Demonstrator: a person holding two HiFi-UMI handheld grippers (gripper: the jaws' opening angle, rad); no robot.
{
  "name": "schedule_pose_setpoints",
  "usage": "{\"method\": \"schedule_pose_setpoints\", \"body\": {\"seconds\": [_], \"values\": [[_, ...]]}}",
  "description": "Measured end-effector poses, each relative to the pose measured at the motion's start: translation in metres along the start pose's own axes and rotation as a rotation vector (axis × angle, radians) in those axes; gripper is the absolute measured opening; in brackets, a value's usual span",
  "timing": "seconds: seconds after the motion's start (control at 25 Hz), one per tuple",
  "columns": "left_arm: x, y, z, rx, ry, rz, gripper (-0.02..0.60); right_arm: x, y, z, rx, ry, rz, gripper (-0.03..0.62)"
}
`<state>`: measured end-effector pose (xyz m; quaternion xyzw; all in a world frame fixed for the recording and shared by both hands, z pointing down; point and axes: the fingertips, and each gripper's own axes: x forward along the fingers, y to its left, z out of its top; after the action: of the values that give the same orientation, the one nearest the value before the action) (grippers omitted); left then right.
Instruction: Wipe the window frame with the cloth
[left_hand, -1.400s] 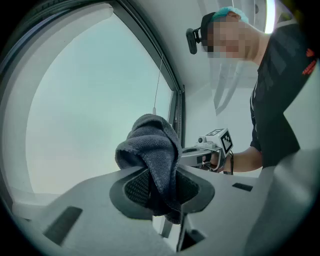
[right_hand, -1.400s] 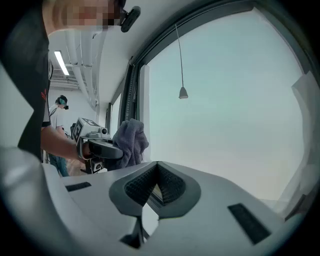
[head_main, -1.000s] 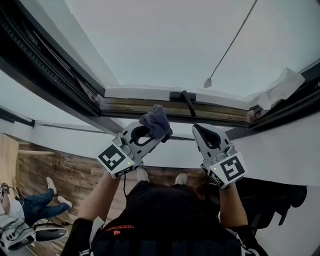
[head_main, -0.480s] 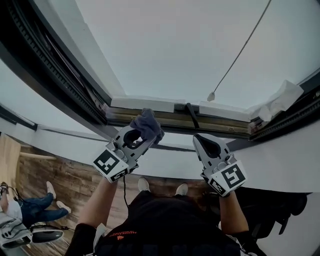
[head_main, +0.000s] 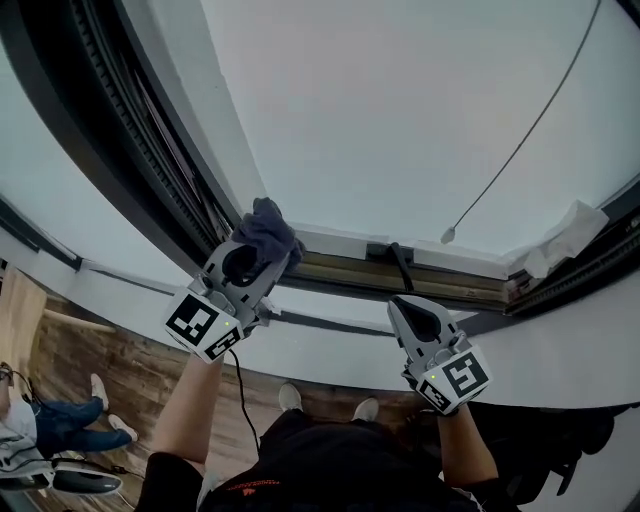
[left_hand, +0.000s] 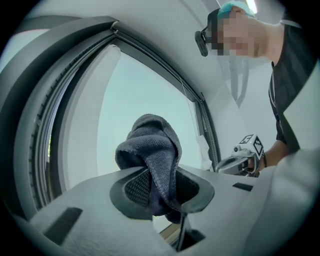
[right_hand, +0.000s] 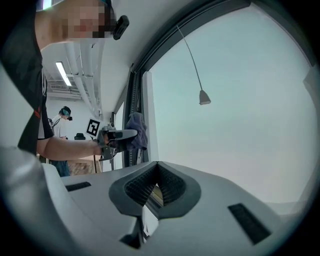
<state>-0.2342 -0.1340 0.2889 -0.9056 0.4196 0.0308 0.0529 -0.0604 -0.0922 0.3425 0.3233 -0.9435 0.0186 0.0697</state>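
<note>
A dark grey-blue cloth (head_main: 268, 225) is bunched between the jaws of my left gripper (head_main: 250, 252), which is shut on it. The cloth presses into the lower left corner of the window frame (head_main: 345, 270), where the bottom rail meets the dark side track (head_main: 120, 130). In the left gripper view the cloth (left_hand: 150, 150) rises out of the left gripper (left_hand: 160, 187) against the glass. My right gripper (head_main: 415, 318) hangs lower and to the right, off the frame, shut with nothing in it. In the right gripper view its pads (right_hand: 172, 187) meet, and the cloth (right_hand: 137, 131) shows by the frame.
A black window handle (head_main: 400, 262) sits on the bottom rail. A thin cord with a small pull (head_main: 448, 237) hangs across the glass. Crumpled white paper (head_main: 570, 232) is wedged in the right corner. Far below, a person (head_main: 40, 425) sits on the wooden floor.
My left gripper has carried the cloth leftward along the bottom rail into the frame's left corner. The right gripper has sunk a little and stayed shut.
</note>
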Motion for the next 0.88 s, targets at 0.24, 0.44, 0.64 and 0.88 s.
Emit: {"method": "schedule_pose_setpoints", "body": {"seconds": [0.24,0.44,0.64,0.88], "values": [[0.005,0.052,0.047,0.071,-0.034,0.117,0.101,0.018,0.018,0.000,-0.001,0.007,0.039,0.003],[0.012,0.085,0.081,0.120,-0.036,0.197,0.101,0.019,0.021,-0.002,0.006,0.015,0.048,0.003],[0.020,0.099,0.103,0.139,-0.030,0.252,0.101,0.016,0.011,-0.012,0.038,0.035,0.028,0.003],[0.038,0.113,0.107,0.117,0.014,0.297,0.101,0.011,0.002,-0.009,0.046,0.017,0.023,0.003]]}}
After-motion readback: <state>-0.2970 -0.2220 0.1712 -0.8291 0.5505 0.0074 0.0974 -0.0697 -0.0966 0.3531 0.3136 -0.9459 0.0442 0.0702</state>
